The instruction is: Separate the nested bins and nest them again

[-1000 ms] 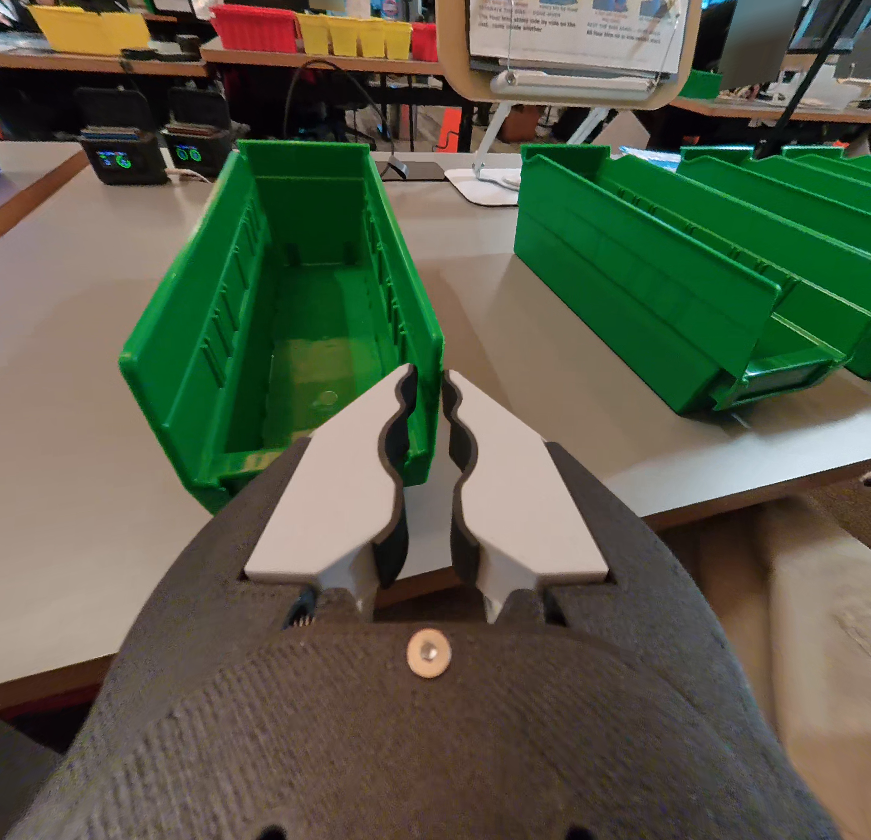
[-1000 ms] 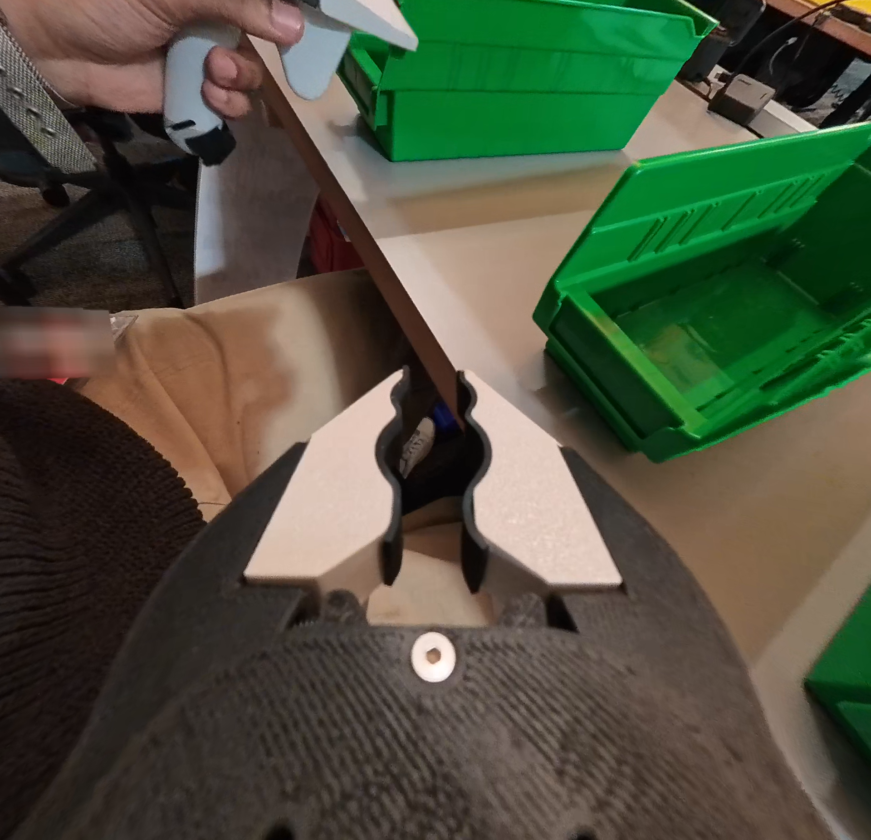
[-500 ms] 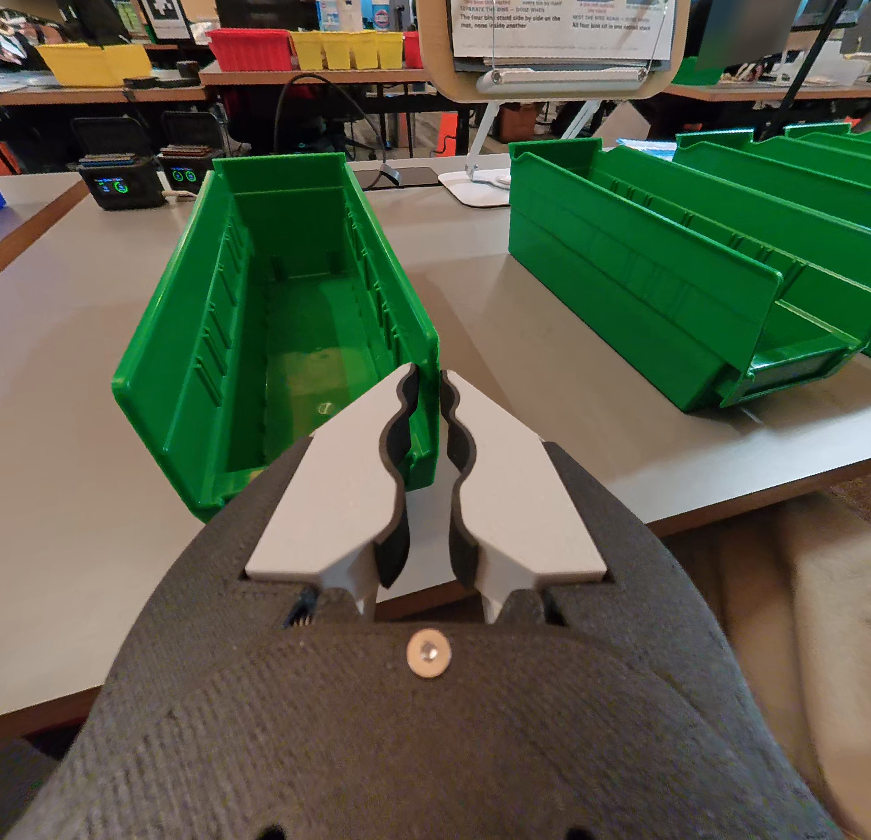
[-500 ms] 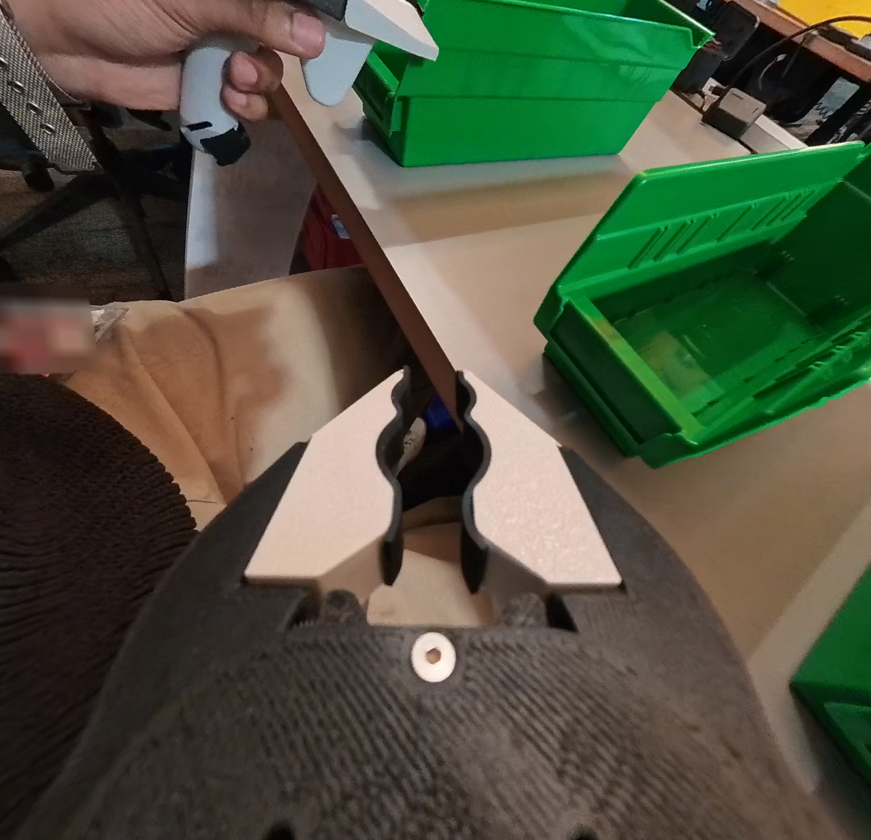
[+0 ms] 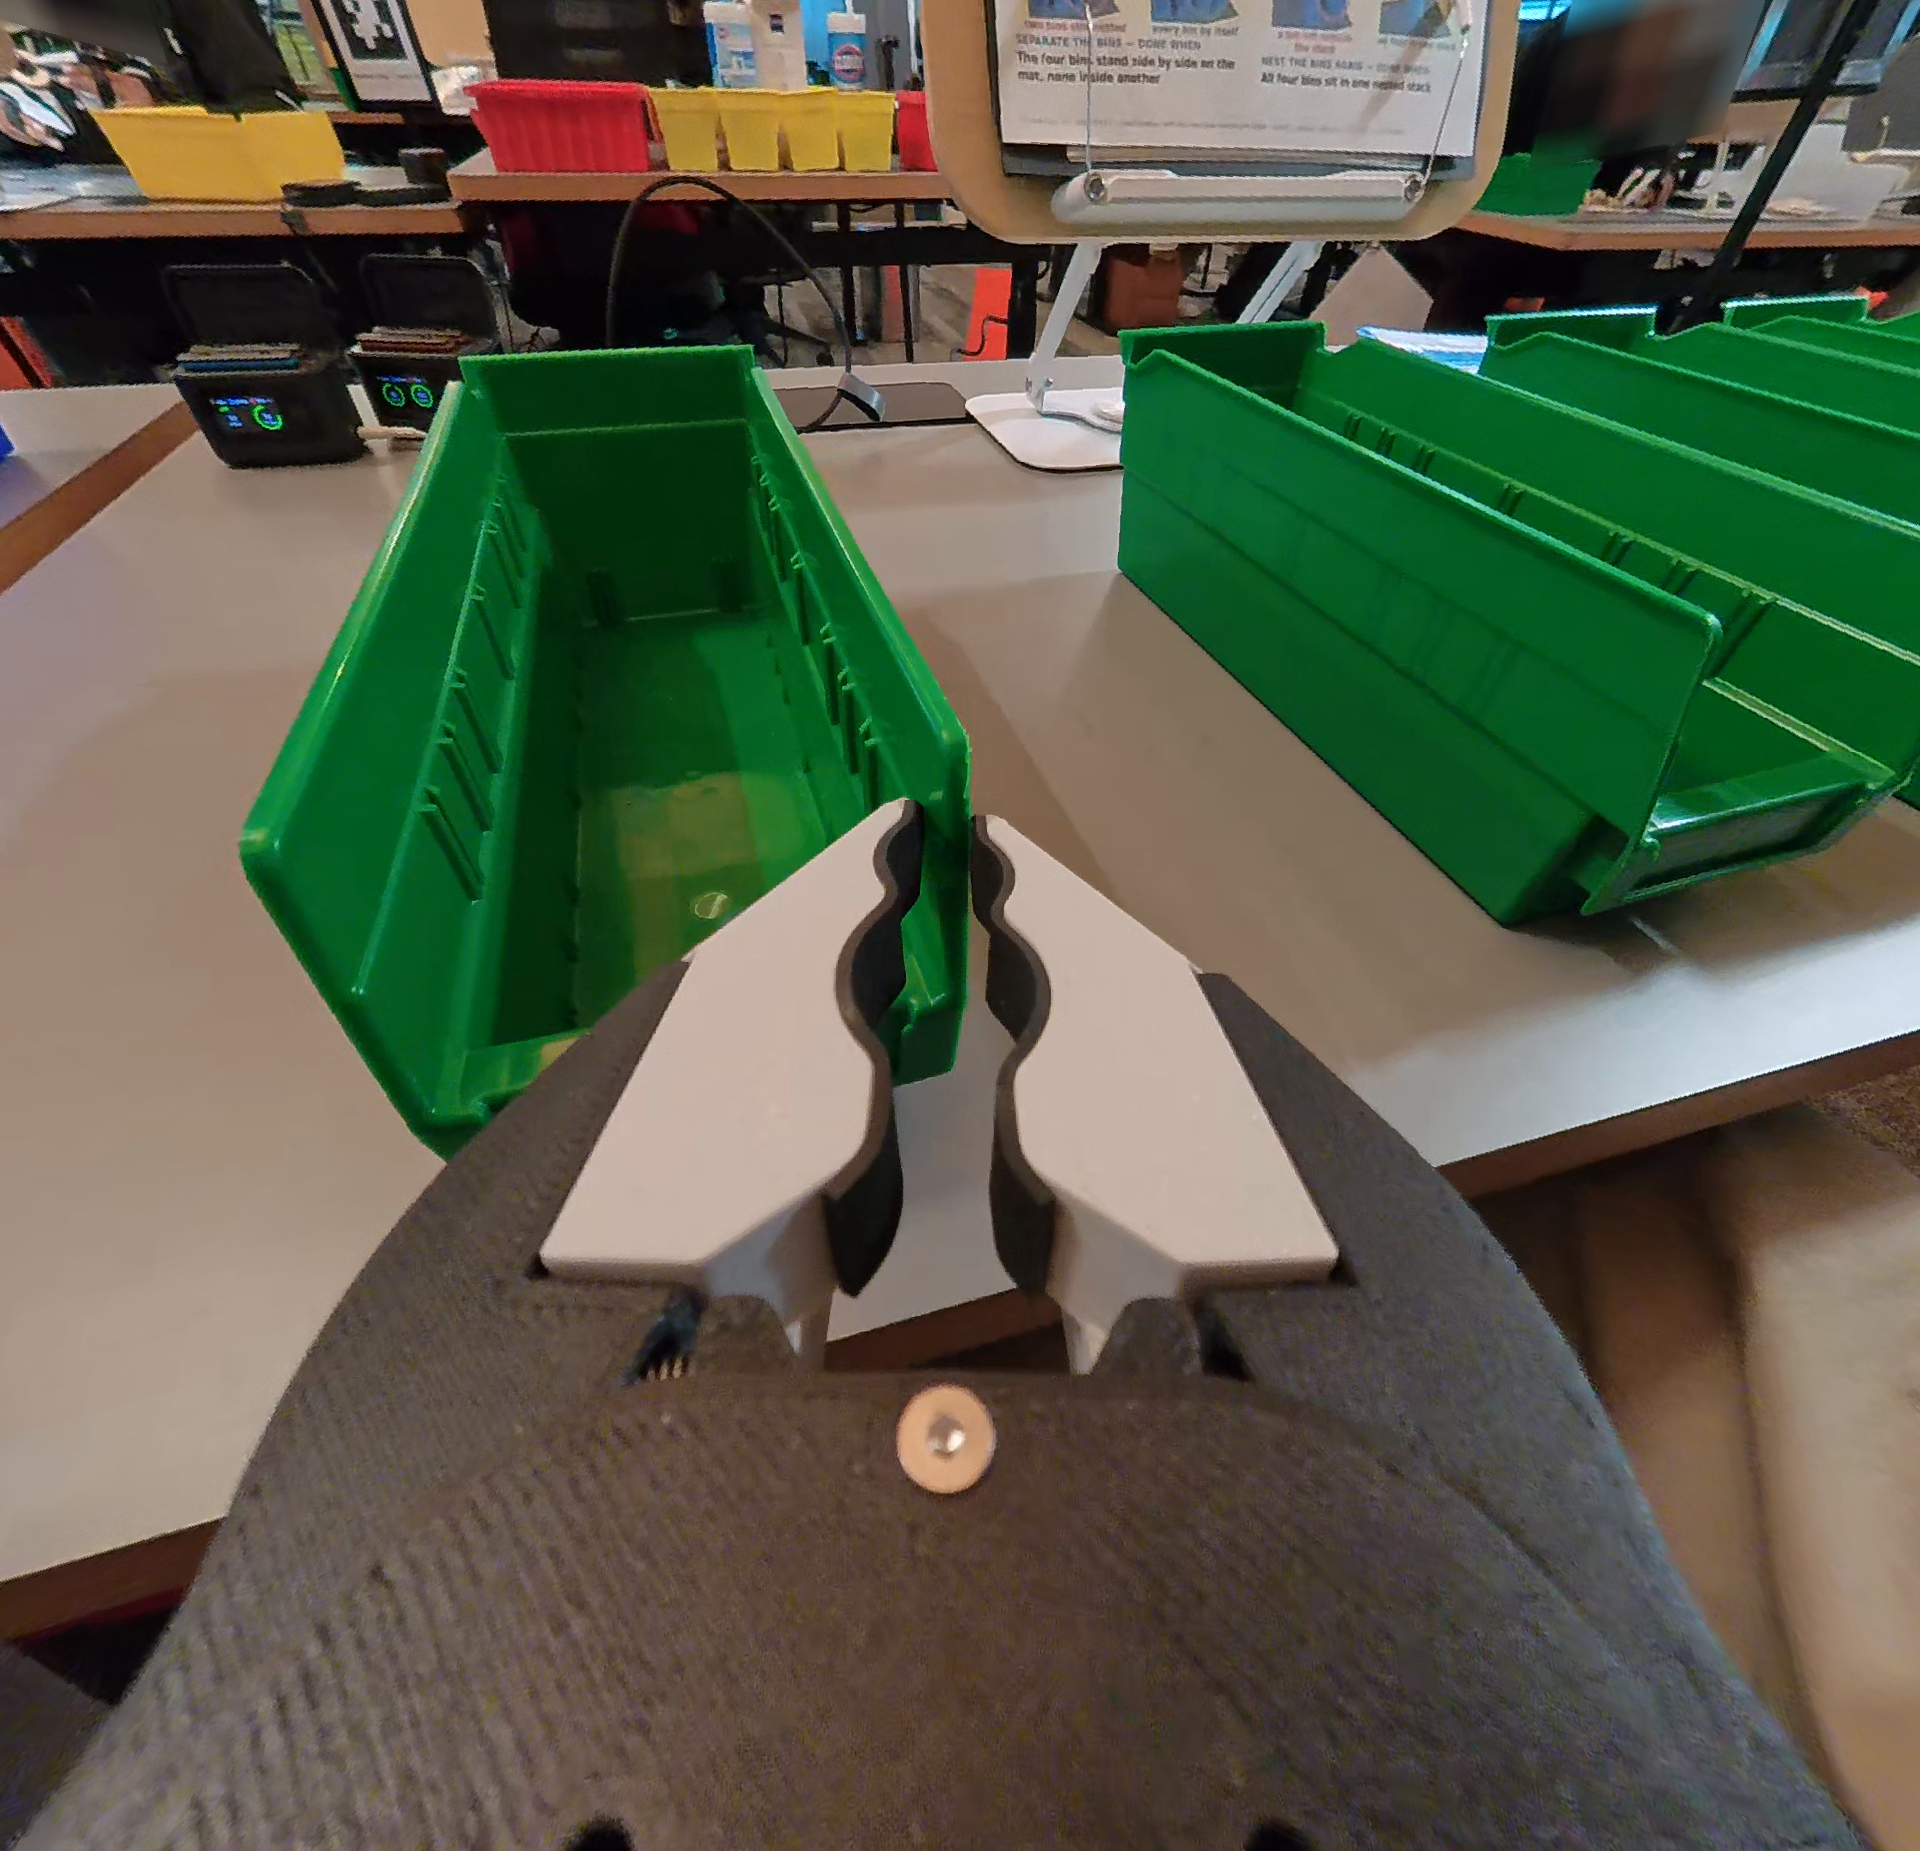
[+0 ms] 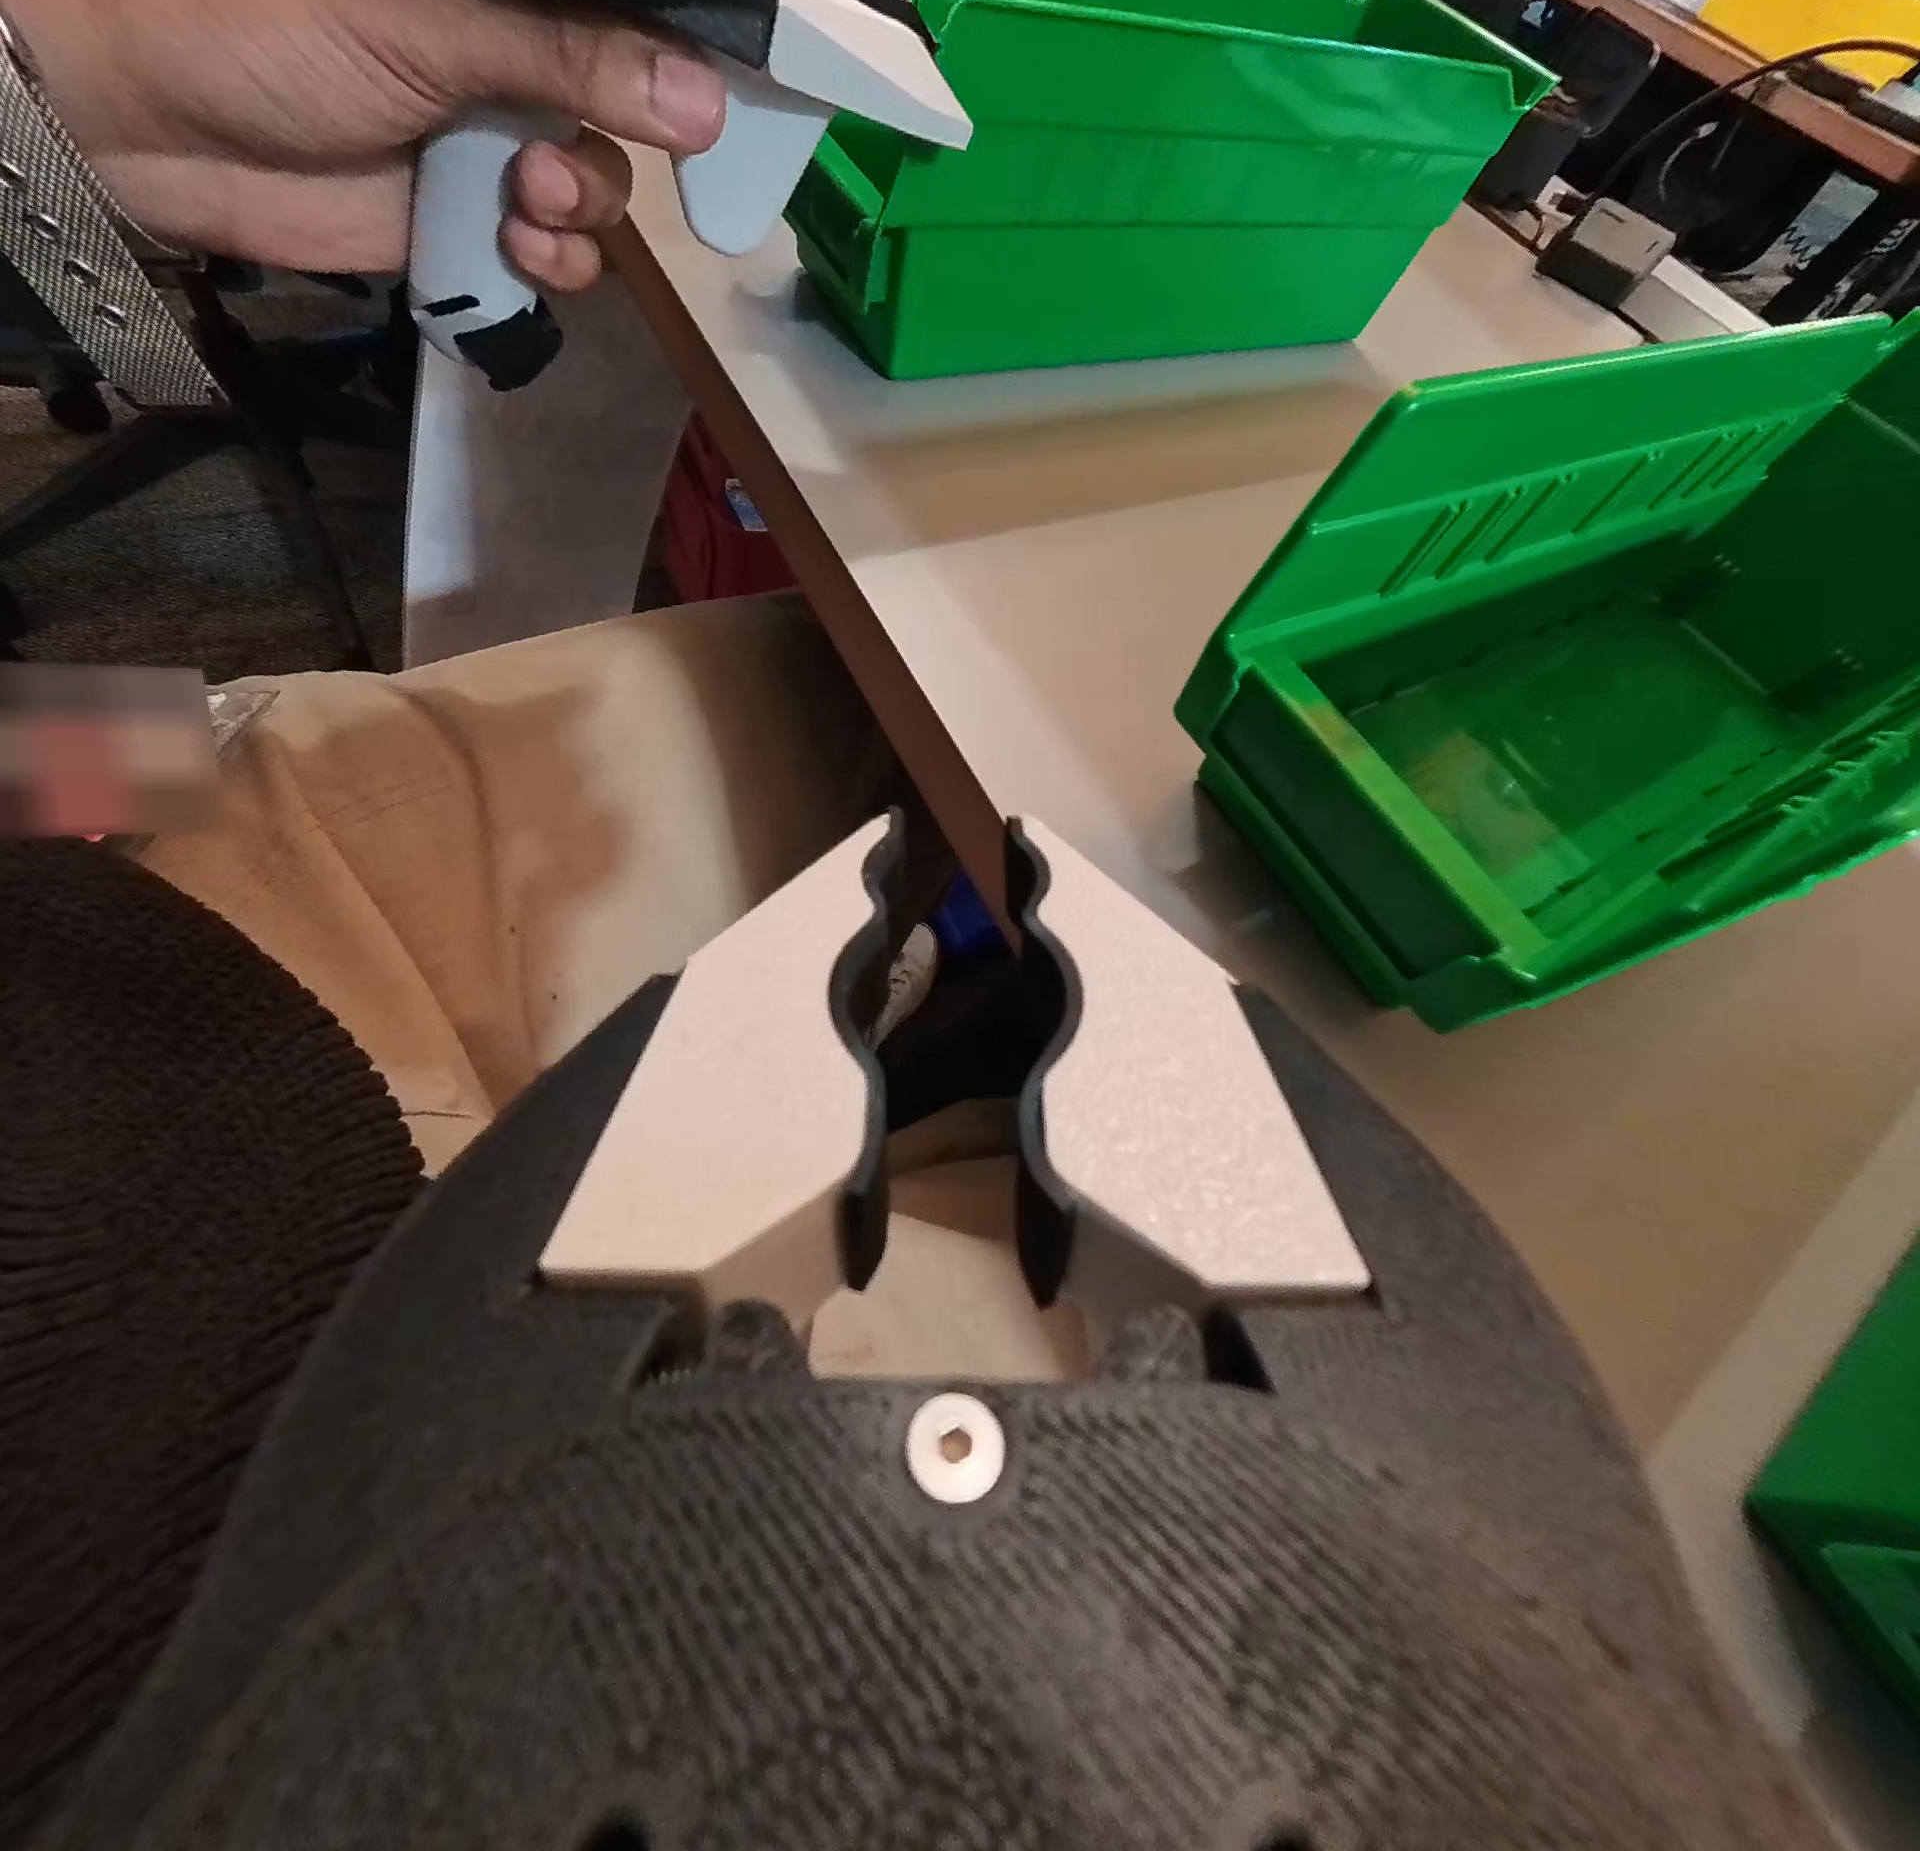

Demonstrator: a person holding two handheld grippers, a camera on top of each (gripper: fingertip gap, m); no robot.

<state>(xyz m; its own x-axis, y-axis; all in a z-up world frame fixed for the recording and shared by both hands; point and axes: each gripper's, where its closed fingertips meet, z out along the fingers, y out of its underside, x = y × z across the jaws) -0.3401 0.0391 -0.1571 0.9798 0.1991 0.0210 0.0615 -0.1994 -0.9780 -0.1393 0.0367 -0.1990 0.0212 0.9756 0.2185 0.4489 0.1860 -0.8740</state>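
A green bin [image 5: 665, 721] stands on the grey table [image 5: 1143, 866] at the left, with its open top in view. My left gripper [image 5: 943, 822] is shut on the near end of its right wall. In the right wrist view a hand [image 6: 312, 66] holds that gripper [image 6: 935, 123] at the same bin [image 6: 1143, 274]. Another long green bin [image 5: 1455, 679] lies to the right, with more green bins [image 5: 1714, 399] beyond it. My right gripper [image 6: 956, 835] is open and empty over the table's front edge [image 6: 810, 554], left of a green bin [image 6: 1558, 721].
A clipboard on a white stand [image 5: 1226, 56] rises at the table's back. Two black devices with small screens [image 5: 260, 409] sit at the back left. A small black box with a cable [image 6: 1600, 243] lies near the far bin. A green bin corner [image 6: 1849, 1489] shows at lower right. The person's lap [image 6: 468, 814] is below the edge.
My left gripper keeps its hold on the bin's wall and has shifted a little with the bin. My right gripper has barely moved and stays open.
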